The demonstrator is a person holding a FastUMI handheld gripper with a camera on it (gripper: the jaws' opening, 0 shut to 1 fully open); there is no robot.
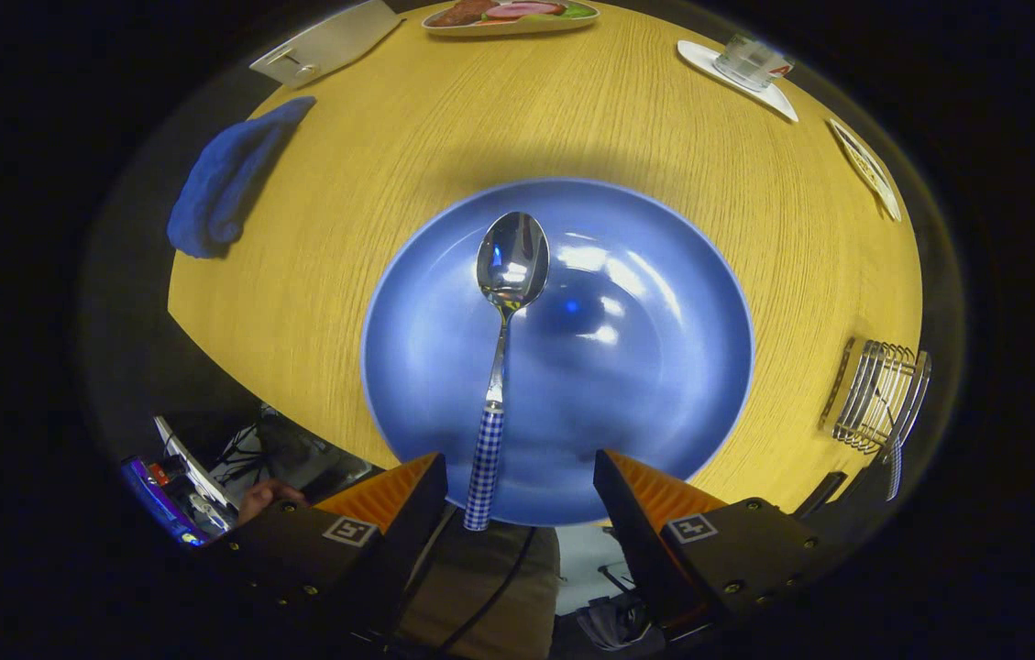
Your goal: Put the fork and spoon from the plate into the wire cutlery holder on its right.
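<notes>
A blue plate (664, 367) lies on the round wooden table just ahead of my fingers. On it rests a steel spoon (505, 312), bowl pointing away, its blue-checked handle (483, 472) reaching over the plate's near rim. My gripper (522, 481) hovers above that rim, open, with the handle's end between the fingers and closer to the left one, untouched. To the plate's right stands the wire cutlery holder (875, 396); a checked handle (893, 463) sticks out of it on the near side.
A blue cloth (224, 179) lies beyond the plate to the left. Across the table sit a flat tray (329, 41), a plate of food (508, 14), a glass on a white coaster (751, 62) and a small dish (865, 165). Cables and clutter lie below the table's near edge.
</notes>
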